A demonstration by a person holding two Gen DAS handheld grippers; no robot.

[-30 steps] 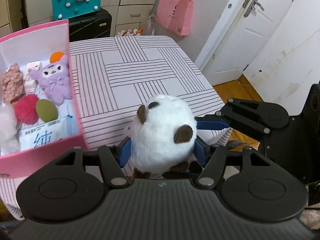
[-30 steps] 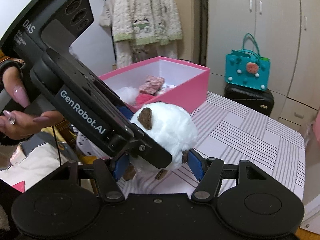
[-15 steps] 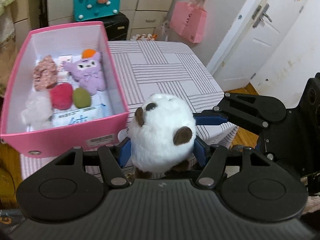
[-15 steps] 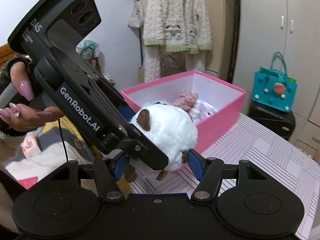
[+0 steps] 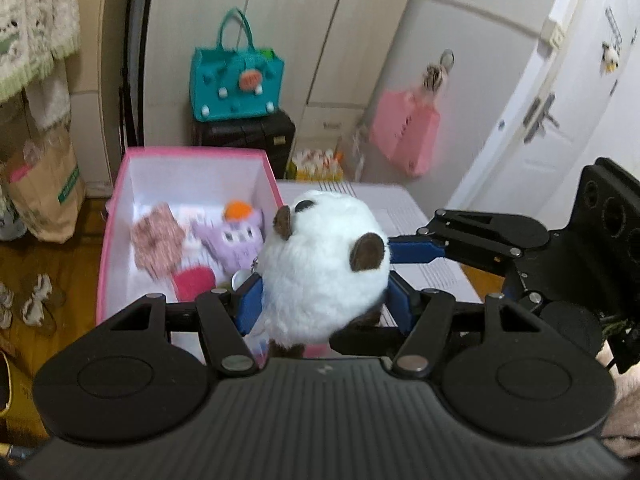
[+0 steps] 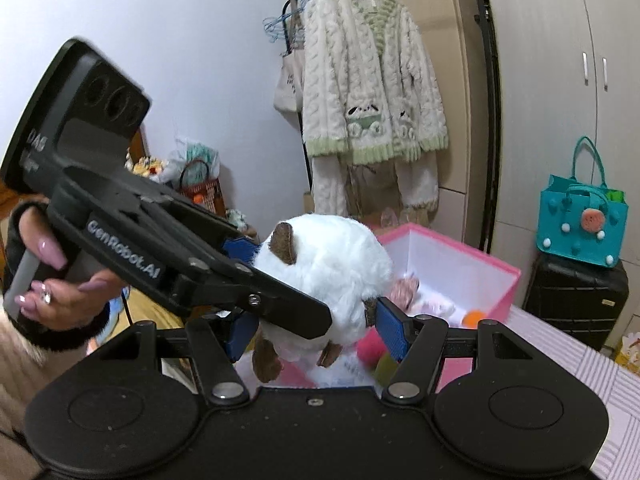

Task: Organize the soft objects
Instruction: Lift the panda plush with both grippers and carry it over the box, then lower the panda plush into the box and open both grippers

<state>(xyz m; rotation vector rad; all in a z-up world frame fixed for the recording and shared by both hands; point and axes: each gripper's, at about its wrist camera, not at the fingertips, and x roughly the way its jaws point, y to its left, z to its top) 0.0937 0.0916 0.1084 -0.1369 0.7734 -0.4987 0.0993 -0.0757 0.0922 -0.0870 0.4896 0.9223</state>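
A round white plush toy (image 5: 324, 276) with brown ears hangs in the air, held from two sides. My left gripper (image 5: 324, 304) is shut on it, blue pads pressed into its flanks. From the right, a blue finger (image 5: 412, 250) of the right gripper touches the toy by its ear. In the right wrist view the right gripper (image 6: 316, 334) is shut on the same plush toy (image 6: 332, 272), crossed by the left gripper's black fingers (image 6: 280, 312). The open pink box (image 5: 192, 152) lies just below and behind the toy, holding a purple plush (image 5: 236, 240), a pink patterned piece (image 5: 156, 236) and a red pom (image 5: 194, 282).
The box stands on a striped tablecloth (image 5: 420, 220). A teal bag (image 5: 236, 80) sits on a black suitcase (image 5: 244, 132) behind it. A pink bag (image 5: 404, 136) hangs by the white door (image 5: 560, 120). A cardigan (image 6: 368, 80) hangs on a rack. A hand (image 6: 60, 280) holds the left gripper.
Both grippers have risen together with the white plush and swung toward the pink box. The box now sits right under and behind the toy instead of off to the left.
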